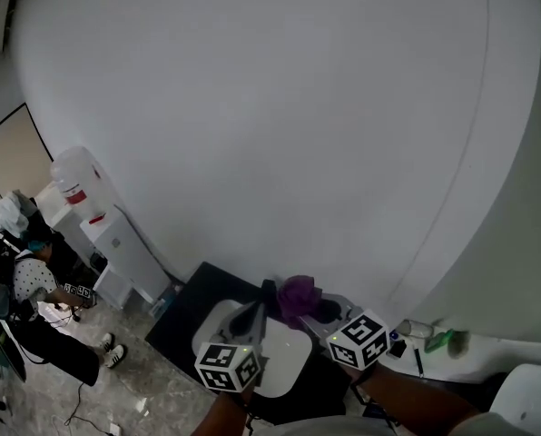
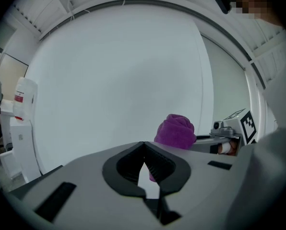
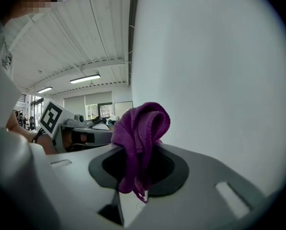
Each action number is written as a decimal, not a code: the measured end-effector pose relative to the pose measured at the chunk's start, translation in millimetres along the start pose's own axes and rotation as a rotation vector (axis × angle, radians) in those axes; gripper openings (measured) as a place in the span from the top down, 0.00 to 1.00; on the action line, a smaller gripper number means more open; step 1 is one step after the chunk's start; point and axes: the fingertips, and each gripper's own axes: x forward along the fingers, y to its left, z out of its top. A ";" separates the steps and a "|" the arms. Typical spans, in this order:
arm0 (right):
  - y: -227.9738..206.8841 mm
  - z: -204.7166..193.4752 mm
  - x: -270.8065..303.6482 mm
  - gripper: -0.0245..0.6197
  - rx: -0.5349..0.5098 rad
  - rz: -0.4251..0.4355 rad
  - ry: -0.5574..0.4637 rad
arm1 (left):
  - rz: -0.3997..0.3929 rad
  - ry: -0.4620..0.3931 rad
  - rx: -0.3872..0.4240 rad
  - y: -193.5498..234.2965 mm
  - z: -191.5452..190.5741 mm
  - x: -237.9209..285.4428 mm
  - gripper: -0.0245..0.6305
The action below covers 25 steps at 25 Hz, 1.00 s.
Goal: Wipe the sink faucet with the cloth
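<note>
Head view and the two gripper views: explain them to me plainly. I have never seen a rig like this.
There is no robot here. A person holds a tool in each hand, each ending in a two-jaw claw and carrying a marker cube. The head view comes from a camera on the person's head. The other two cameras ride on the tools and look along their jaws. The left claw is shut and empty. The right claw is shut on a bunched purple cloth. Both point at a plain white wall. No sink or faucet shows; a water dispenser stands far left.
</note>
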 end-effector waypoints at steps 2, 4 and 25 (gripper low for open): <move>1.3 1.5 -0.4 0.83 -0.008 -0.007 0.006 | -0.007 -0.001 -0.001 -4.2 1.0 1.9 0.95; 1.6 -0.8 -0.2 0.83 -0.004 -0.007 0.011 | -0.010 -0.002 -0.006 -8.3 -1.2 3.5 0.95; 6.3 -4.4 4.0 0.83 -0.014 -0.018 0.002 | 0.023 0.034 -0.004 1.8 -18.5 0.8 0.95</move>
